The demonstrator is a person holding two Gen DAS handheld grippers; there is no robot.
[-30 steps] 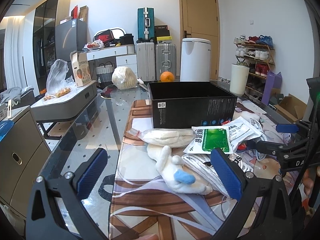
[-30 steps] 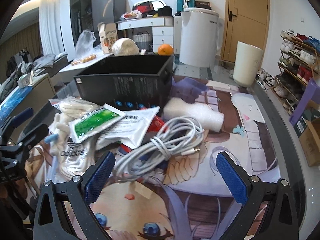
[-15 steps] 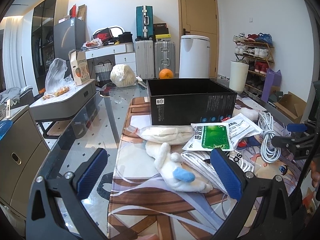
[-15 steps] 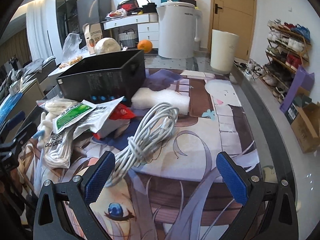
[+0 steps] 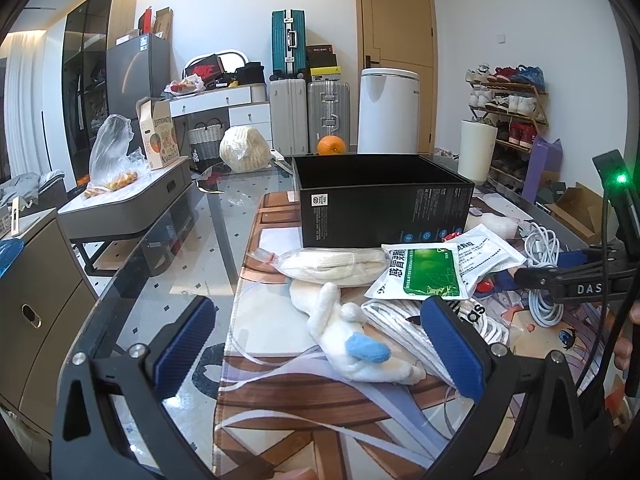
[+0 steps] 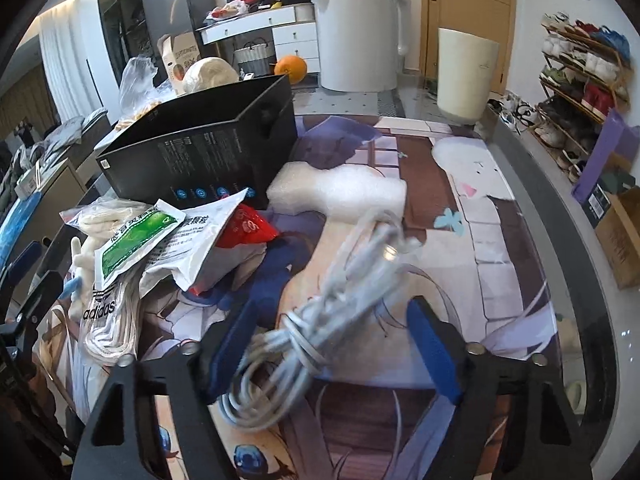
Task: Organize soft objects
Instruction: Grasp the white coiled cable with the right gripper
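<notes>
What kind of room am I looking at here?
Most likely a lived-in home, a living or entry area: a shoe rack by the wooden door, suitcases against the wall, and a cluttered glass table.

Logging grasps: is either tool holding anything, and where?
Nothing yet. Right tool is closing around the cable bundle, pads not touching; left tool is empty.

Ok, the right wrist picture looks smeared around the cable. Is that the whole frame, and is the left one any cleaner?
Right wrist view: motion blur smears the white cable bundle between the closing right gripper; the black box is fairly sharp. Left wrist view: sharp throughout, plush toy crisp before the open left gripper; fisheye bending at the edges, window reflections on the glass table.
</notes>
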